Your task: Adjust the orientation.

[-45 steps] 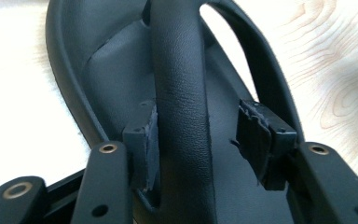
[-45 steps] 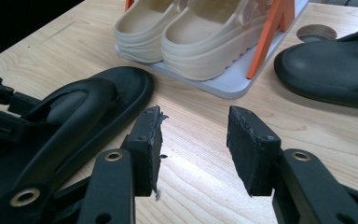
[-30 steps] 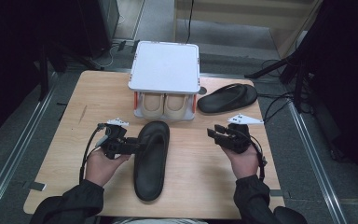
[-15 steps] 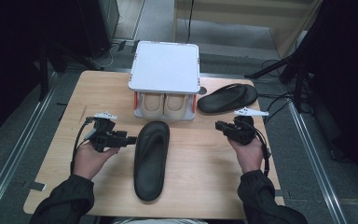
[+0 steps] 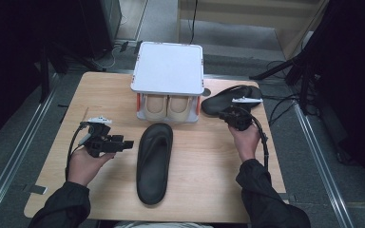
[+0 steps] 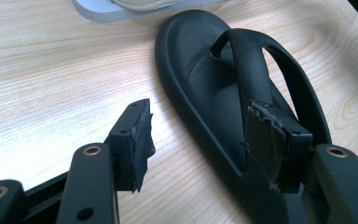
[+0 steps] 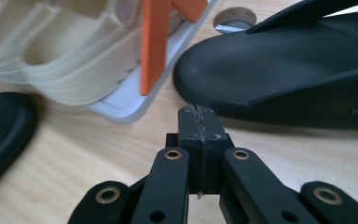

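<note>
Lying flat mid-table, the matte black rubber sandal (image 5: 154,161) with its smooth curved strap sits on pale wood-grain table (image 5: 204,156), just right of the left gripper (image 5: 128,143), whose padded jaws stand wide and empty. The right gripper (image 7: 199,112) has just closed, empty, its tip near the second sandal (image 5: 228,99) and white shoe rack (image 5: 168,69) with orange posts.

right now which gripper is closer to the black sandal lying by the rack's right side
Right. The right gripper, jaws shut, sits just short of that far sandal. The left gripper is across the table, open beside the middle sandal.
</note>
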A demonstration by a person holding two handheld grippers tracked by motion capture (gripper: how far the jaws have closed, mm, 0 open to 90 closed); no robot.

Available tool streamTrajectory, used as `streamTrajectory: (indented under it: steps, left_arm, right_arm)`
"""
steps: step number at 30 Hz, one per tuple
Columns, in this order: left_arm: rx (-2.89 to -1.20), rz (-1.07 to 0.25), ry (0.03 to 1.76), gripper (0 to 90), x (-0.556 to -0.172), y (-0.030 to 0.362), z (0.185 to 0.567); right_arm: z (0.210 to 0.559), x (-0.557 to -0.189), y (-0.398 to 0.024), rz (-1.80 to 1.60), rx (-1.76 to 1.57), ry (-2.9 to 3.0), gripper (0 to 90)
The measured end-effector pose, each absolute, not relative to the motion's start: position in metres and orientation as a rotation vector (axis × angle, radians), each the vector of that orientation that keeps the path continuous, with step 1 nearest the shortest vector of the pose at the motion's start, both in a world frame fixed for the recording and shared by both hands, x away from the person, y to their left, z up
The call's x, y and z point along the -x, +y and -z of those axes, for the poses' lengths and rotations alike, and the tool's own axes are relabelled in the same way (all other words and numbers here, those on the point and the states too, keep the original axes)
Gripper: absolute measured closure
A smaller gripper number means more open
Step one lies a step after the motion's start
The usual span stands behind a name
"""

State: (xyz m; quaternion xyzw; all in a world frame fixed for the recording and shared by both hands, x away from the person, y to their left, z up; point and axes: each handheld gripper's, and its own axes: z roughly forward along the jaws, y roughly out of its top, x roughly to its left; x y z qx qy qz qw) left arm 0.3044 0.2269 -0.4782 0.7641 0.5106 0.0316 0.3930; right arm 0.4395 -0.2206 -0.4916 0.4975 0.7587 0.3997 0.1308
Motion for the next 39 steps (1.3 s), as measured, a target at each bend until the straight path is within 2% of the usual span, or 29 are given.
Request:
streamTrajectory:
  steps: [15, 26, 39]
  left_arm:
    - [-1.908, -0.083, 1.337, 41.8, -0.291, 0.235, 0.479]
    - [-1.922, -0.092, 1.332, 41.8, -0.289, 0.235, 0.480]
    - [-1.906, -0.113, 1.331, 41.4, -0.293, 0.239, 0.481]
  right_arm:
    - [0.506, -0.486, -0.228, -1.123, -1.595, 2.122, 90.0]
    - [0.501, -0.500, -0.210, -1.038, -1.531, 2.147, 90.0]
    - [0.511, -0.496, -0.221, -1.006, -1.584, 2.202, 90.0]
